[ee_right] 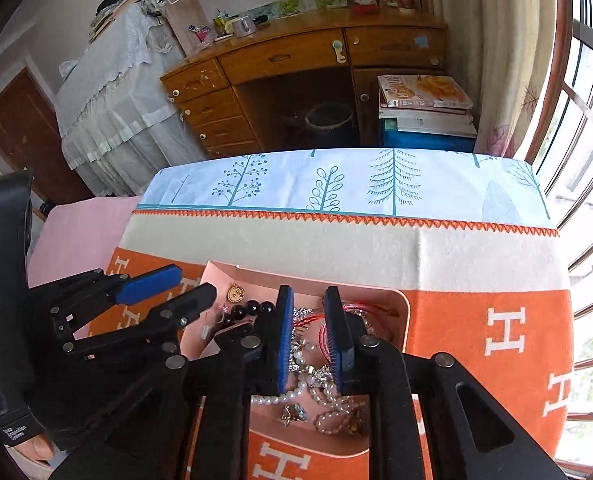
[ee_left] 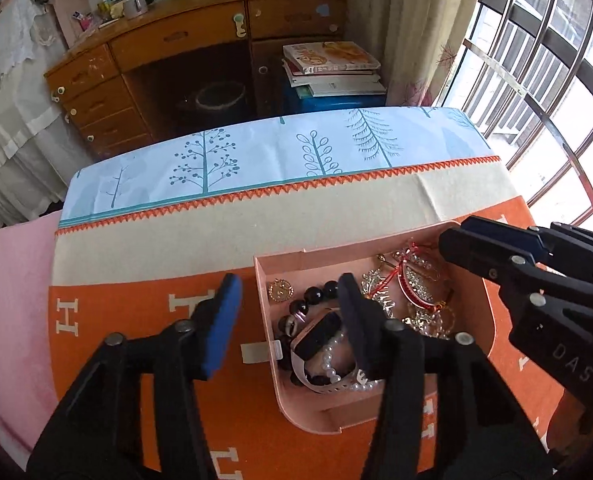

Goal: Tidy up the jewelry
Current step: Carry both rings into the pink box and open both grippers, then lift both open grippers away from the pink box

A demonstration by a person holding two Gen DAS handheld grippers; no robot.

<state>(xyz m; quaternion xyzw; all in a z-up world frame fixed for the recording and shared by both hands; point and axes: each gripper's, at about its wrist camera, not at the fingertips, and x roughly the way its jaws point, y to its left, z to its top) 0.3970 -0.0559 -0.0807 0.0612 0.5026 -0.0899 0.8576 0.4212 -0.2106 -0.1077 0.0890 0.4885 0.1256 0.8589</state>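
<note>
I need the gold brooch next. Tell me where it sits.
The gold brooch lies in the pink tray's far left corner in the left wrist view, beside the black beads.

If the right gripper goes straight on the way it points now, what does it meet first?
Probably the tangled jewelry in the pink tray: the right gripper, slightly open and empty, points down at rhinestone pieces and a pearl strand. Depth is unclear.

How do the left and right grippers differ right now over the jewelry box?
The left gripper stands wide open, straddling the pink box's left wall; the right gripper is barely parted, entirely over the jewelry. Both are empty with blue pads.
</note>
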